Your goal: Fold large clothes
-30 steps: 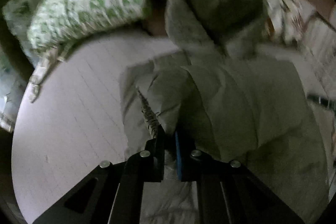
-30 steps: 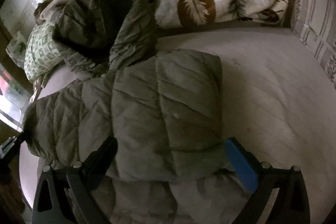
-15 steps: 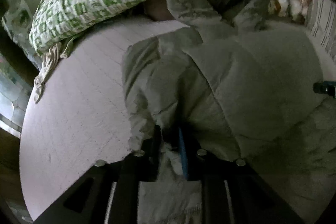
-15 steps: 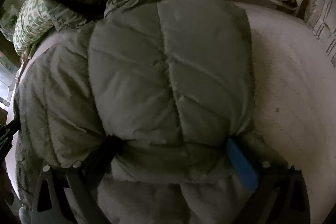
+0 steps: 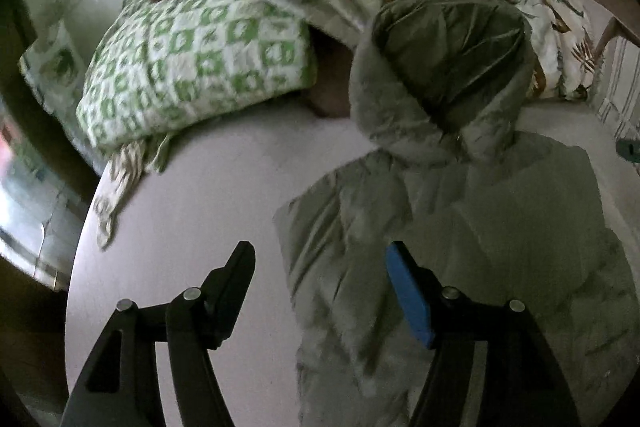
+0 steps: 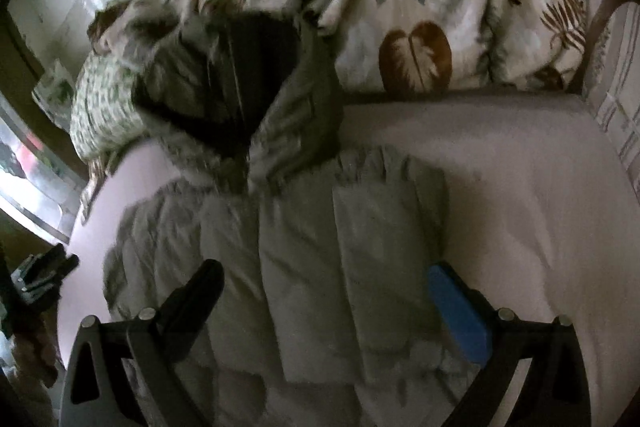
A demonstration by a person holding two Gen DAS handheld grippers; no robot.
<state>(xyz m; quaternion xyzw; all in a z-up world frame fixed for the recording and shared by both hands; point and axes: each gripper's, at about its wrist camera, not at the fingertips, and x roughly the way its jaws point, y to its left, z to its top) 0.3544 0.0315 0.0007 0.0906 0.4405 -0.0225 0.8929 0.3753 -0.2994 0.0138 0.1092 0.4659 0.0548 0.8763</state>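
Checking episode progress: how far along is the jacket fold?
Done: the quilted jacket lies on the bed with its sides folded in to a narrow block. In hand: nothing; the left gripper and right gripper both hover over it with jaws apart. Left: the hood is not folded in and lies toward the pillow, and the body likely needs a lengthwise fold.

Nothing readable is showing anywhere: no label, brand, number or sign is appearing on the quilted jacket point(image 6: 320, 267), the green checked pillow point(image 5: 192, 67), the leaf-print blanket point(image 6: 420, 27) or the bed point(image 6: 520, 167).
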